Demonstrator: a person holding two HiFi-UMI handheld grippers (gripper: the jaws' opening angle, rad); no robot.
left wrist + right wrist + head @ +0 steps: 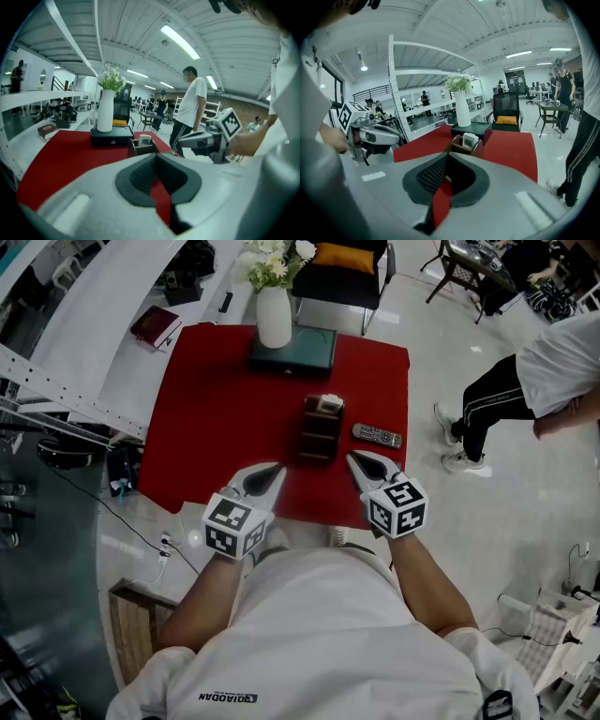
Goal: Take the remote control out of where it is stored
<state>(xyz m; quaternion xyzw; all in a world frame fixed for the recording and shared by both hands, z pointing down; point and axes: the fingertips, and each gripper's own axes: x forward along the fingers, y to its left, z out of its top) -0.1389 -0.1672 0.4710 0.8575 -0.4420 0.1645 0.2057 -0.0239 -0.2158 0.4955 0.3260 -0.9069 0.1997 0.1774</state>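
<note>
- Head view is showing a red cloth-covered tabletop [216,409] with a brown wooden compartment holder [320,430] standing near its middle.
- A white slim remote control [329,404] is standing upright in the holder's far compartment, with its top poking above the rim.
- A second, dark grey button remote [377,435] is lying flat just beside the holder, towards the tabletop's right edge, and is not stored in anything.
- A white ceramic vase of flowers [274,317] is sitting on a dark green flat box [305,352] at the far edge, behind the holder.
- The left gripper [275,468] is hovering over the near edge with its jaws pressed together at the tips and nothing between them.
- The right gripper [354,458] is hovering beside it, likewise squeezed closed and empty. Both are pointing towards the holder and are clear of it.
- Judging from this, the reach is not yet begun and the white remote is untouched.
- Going in with closed tips is risking a shove that would tip the tall, narrow holder.
- Pulling the remote at a slant, with nothing bracing the holder, could drag the holder along or topple it towards the vase.
- Little of the remote is showing above the rim, so a shallow pinch may slip off.
</note>
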